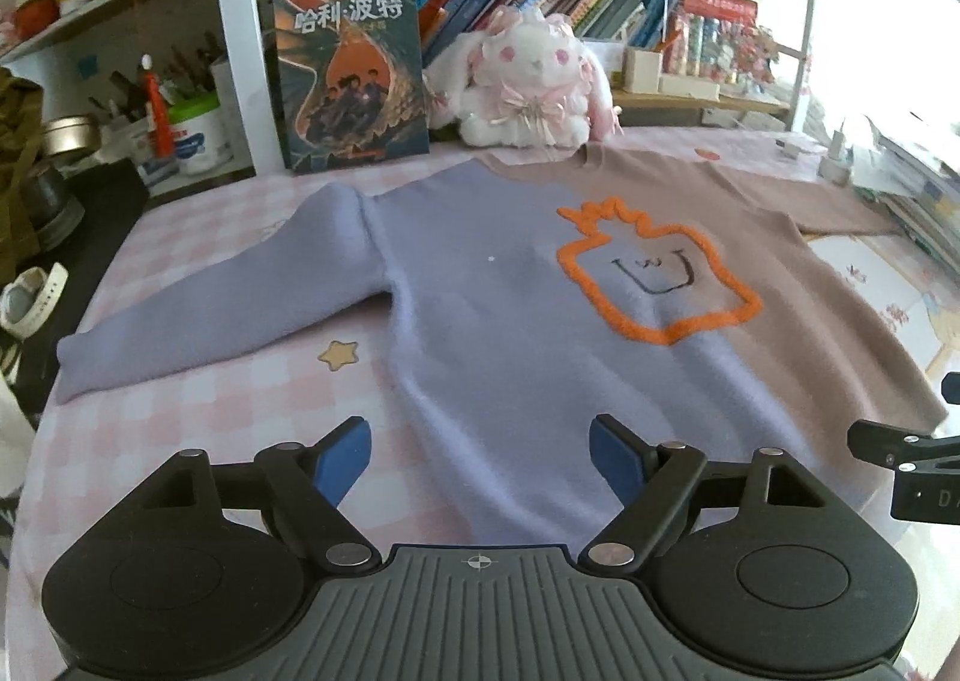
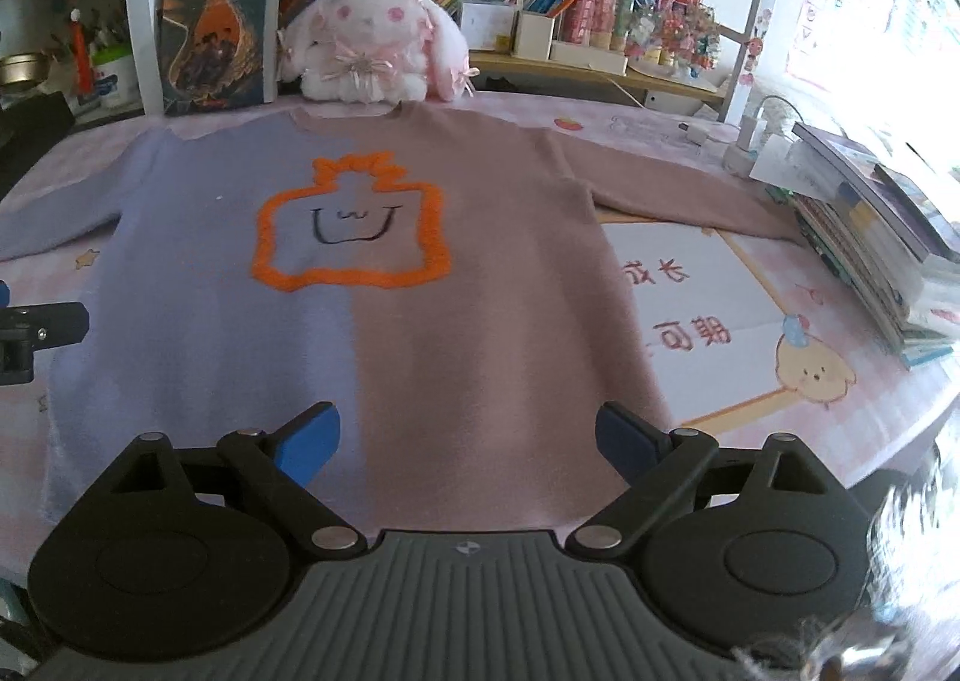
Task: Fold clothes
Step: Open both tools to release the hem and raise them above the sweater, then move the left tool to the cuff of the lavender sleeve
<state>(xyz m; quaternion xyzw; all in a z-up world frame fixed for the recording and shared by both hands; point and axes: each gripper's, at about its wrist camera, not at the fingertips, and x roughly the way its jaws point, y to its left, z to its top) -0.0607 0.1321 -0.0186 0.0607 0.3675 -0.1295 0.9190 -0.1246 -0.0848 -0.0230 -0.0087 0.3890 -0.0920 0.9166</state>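
A two-tone sweater (image 1: 492, 321) (image 2: 390, 333) lies flat on the table, front up, lilac on one half and dusty pink on the other, with an orange outlined smiling shape (image 1: 654, 276) (image 2: 351, 222) on the chest. Both sleeves are spread out: the lilac sleeve (image 1: 210, 309) to the left, the pink sleeve (image 2: 678, 189) to the right. My left gripper (image 1: 480, 453) is open above the lilac hem. My right gripper (image 2: 468, 441) is open above the pink hem. Neither holds anything. The right gripper's edge (image 1: 900, 453) shows in the left wrist view.
A plush rabbit (image 1: 528, 81) (image 2: 372, 45) and an upright book (image 1: 354, 75) (image 2: 216, 27) stand just behind the collar, under bookshelves. A stack of books (image 2: 876, 237) and a charger (image 2: 747, 141) sit at the right. Jars and pens (image 1: 180, 123) crowd the left. The table has a pink checked cover (image 1: 180, 441).
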